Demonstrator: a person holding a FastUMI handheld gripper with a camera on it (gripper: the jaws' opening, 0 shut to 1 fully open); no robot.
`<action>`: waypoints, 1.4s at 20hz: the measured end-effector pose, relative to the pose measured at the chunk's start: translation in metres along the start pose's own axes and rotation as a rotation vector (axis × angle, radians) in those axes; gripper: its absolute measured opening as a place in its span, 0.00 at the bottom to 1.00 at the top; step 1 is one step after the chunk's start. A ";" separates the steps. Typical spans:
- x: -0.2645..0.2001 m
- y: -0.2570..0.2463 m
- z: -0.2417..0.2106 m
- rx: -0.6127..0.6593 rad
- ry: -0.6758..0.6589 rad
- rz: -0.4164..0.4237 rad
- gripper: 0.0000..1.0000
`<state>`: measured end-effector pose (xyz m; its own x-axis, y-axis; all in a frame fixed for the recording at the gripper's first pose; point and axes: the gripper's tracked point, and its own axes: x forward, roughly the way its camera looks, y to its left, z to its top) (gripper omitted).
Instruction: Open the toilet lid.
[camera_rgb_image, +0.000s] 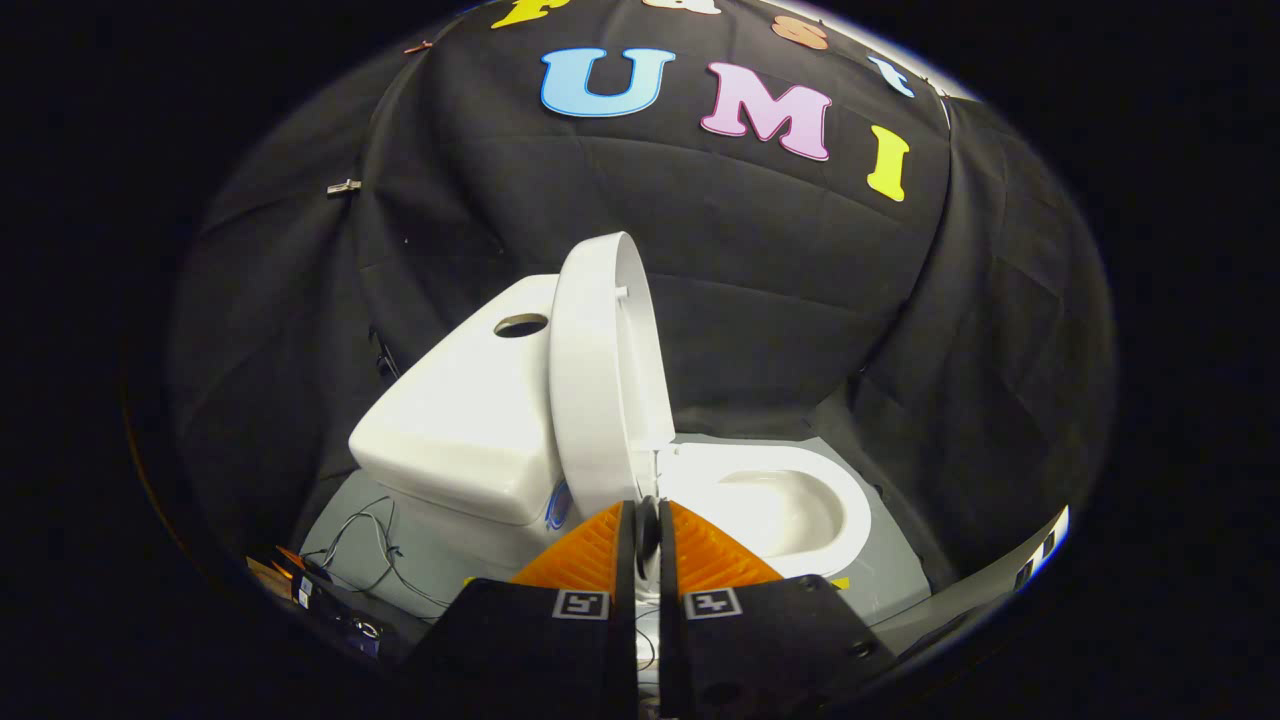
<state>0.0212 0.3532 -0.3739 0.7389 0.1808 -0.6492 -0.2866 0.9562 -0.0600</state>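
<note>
The white toilet stands on a grey floor and I see it from its side. Its lid (600, 370) is raised upright, leaning back toward the tank (460, 430). The seat and bowl (810, 510) lie uncovered beyond and to the right of my fingers. My gripper (646, 512) is shut, its fingers almost together with only a thin slit between them. The tips sit just in front of the lid's lower end, near the hinge. Nothing is held between the fingers.
The tank top has a round hole (520, 325). Thin wires (372, 548) and small items lie on the grey floor (890, 585) left of the toilet. Black cloth walls close in behind and on both sides.
</note>
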 end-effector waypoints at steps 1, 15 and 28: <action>-0.003 0.000 0.000 -0.007 -0.003 -0.005 0.27; -0.079 -0.017 0.057 -0.009 -0.152 0.066 0.97; -0.199 -0.112 0.169 0.060 -0.455 0.023 0.97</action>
<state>0.0096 0.2487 -0.1098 0.9292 0.2720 -0.2501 -0.2800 0.9600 0.0037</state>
